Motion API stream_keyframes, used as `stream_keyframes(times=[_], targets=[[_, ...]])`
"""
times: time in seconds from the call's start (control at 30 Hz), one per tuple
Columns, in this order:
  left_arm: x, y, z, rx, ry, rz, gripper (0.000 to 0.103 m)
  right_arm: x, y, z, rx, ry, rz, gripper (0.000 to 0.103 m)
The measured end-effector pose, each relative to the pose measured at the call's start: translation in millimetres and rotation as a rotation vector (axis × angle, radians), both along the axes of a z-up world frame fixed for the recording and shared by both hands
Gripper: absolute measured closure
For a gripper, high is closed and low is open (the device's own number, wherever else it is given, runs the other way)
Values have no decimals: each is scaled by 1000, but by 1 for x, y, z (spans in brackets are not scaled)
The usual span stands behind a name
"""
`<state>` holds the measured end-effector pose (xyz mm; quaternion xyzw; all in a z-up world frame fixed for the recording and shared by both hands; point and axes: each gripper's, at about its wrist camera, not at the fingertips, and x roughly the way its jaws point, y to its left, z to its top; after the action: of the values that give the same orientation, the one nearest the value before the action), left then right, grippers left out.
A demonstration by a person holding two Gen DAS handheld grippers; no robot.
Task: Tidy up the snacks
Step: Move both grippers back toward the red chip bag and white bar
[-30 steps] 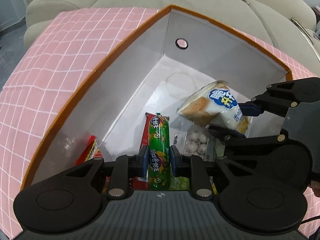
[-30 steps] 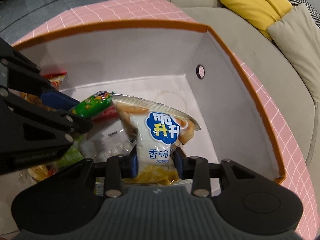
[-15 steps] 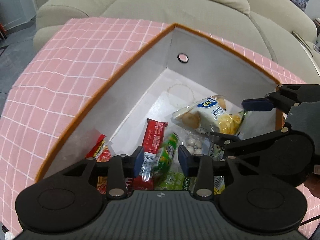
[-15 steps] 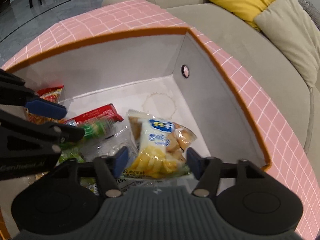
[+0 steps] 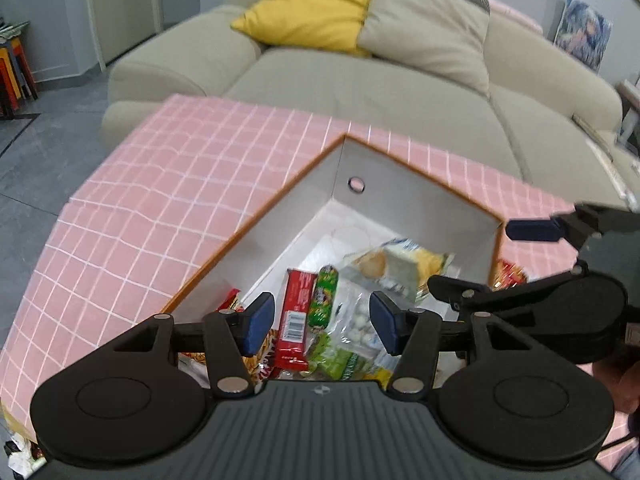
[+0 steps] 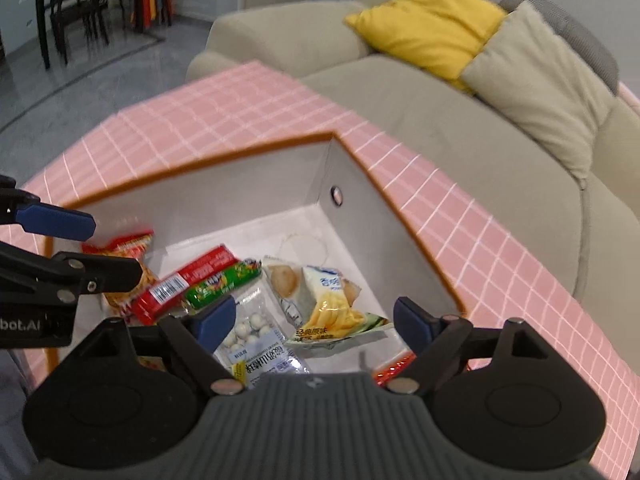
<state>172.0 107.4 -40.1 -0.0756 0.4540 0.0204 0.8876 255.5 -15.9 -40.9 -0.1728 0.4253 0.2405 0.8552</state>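
Observation:
A white box with an orange rim (image 5: pixel 404 184) (image 6: pixel 200 168) sits on a pink checked tablecloth. Inside lie a green sausage stick (image 5: pixel 323 296) (image 6: pixel 222 283), a red bar (image 5: pixel 295 316) (image 6: pixel 188 284), a potato chip bag (image 5: pixel 400 264) (image 6: pixel 324 304), a clear bag of white balls (image 5: pixel 360 320) (image 6: pixel 252 332) and a red-orange packet (image 6: pixel 124 248). My left gripper (image 5: pixel 322 322) is open and empty above the box. My right gripper (image 6: pixel 310 322) is open and empty above the chip bag; it also shows in the left wrist view (image 5: pixel 492 256).
A beige sofa (image 5: pixel 360 84) (image 6: pixel 440 112) with a yellow cushion (image 5: pixel 316 4) (image 6: pixel 424 20) and a beige cushion (image 5: pixel 428 28) stands behind the table. The pink tablecloth (image 5: pixel 160 200) (image 6: pixel 224 112) surrounds the box. Dark chairs (image 6: pixel 72 4) stand far left.
Both grippers opened and rose away from the box. The sausage stick dropped next to the red bar; the chip bag dropped to the box floor.

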Motion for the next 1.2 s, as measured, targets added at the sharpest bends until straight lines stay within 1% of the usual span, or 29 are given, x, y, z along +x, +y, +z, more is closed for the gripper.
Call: stream_keyframes(times=[0.1,0.23,0.43,0.57,0.73,0.83,0.97,1.2], targets=[[-15,-5,14,-13,-56,26,38,-18,-13,13,35,-44,-54,15],[-35,-17,27,-21,-119,31,38,-43,-33,24,53,-101,-115,14],[-61,-42,33,13,-181,9,38,-86,-66,34,100,-185,-204,12],[-78,-59,31,-3,-199,-24,38,-112,-86,35,121,-228,-260,11],[-94,-80,23,-14,-208,-70,38,-141,-108,28,135,-268,-329,11],[-100,-92,16,-30,-204,-99,38,-156,-120,20,133,-281,-349,11],[-107,-108,4,-55,-188,-133,38,-174,-134,6,111,-304,-363,11],[-109,-139,-22,-52,-161,-197,38,-196,-159,-27,67,-304,-381,11]])
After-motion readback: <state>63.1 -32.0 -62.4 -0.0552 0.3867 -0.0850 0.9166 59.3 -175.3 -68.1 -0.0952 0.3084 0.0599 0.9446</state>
